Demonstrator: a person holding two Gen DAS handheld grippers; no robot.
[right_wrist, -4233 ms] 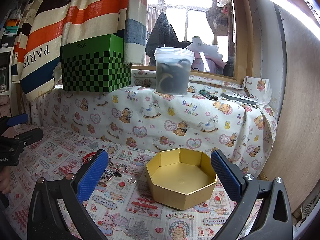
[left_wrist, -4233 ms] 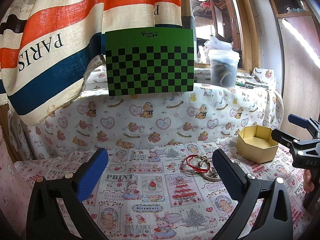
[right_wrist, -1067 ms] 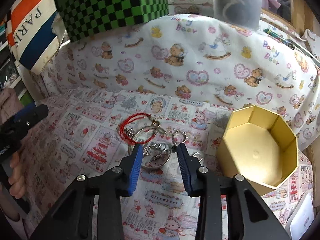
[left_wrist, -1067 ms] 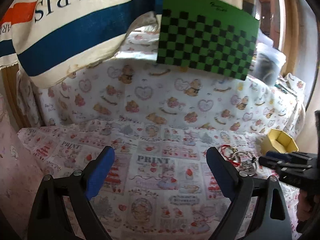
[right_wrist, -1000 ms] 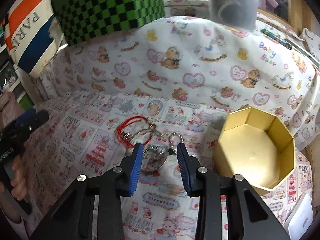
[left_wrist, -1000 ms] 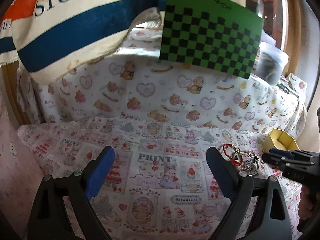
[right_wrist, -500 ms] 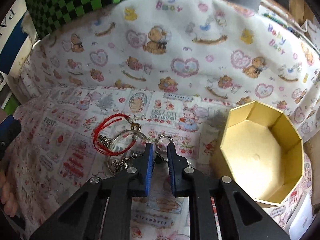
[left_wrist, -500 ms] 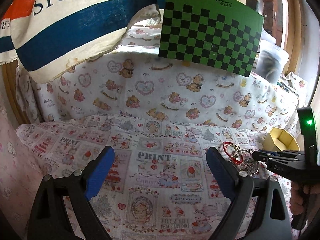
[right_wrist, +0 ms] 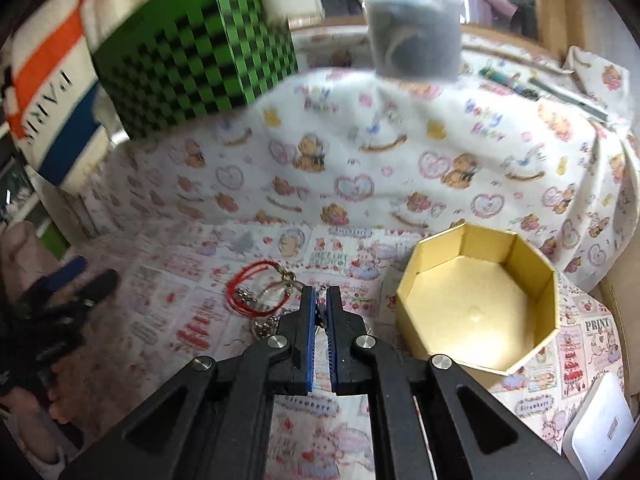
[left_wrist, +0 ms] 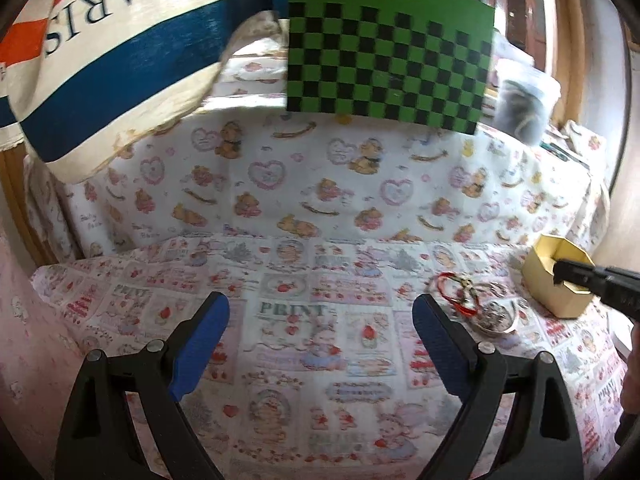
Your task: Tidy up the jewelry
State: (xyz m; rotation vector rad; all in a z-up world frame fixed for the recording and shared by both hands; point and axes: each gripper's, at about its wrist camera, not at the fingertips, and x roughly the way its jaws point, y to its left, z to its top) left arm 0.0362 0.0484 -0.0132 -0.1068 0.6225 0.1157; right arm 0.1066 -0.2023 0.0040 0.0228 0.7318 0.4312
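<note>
R gripper [right_wrist: 321,300] is nearly shut, pads almost together, w/ something small and dark pinched at the tips. Looks like a jewelry piece, prob. a small ring or charm, but the tips hide most of it and the frame is blurred, so can't say which piece. The rest of the jewelry pile [right_wrist: 262,294] lies just left of and slightly ahead of those tips: a red cord [right_wrist: 244,284] furthest left, a big ring and chain bits between it and the pads.

Key relation: the gold box [right_wrist: 476,300] sits to the R gripper's right and a bit ahead, near but not touching, open side up, nothing inside as far as I can see. So the carry is a short swing right w/ a little lift to clear the near wall, then release over the middle. No long axis to line up on a small piece; the box mouth is wide vs. the load.

L gripper [left_wrist: 320,336] is wide apart, holding nothing, over bare cloth [left_wrist: 280,280]. From it the pile [left_wrist: 476,306] is ahead-right, and the box [left_wrist: 558,280] further right still, well apart from it. The R gripper is clearly the nearer one to both.

Risk, as I judge it: the piece may be snagged on the chain, so lifting could drag the pile along.
</note>
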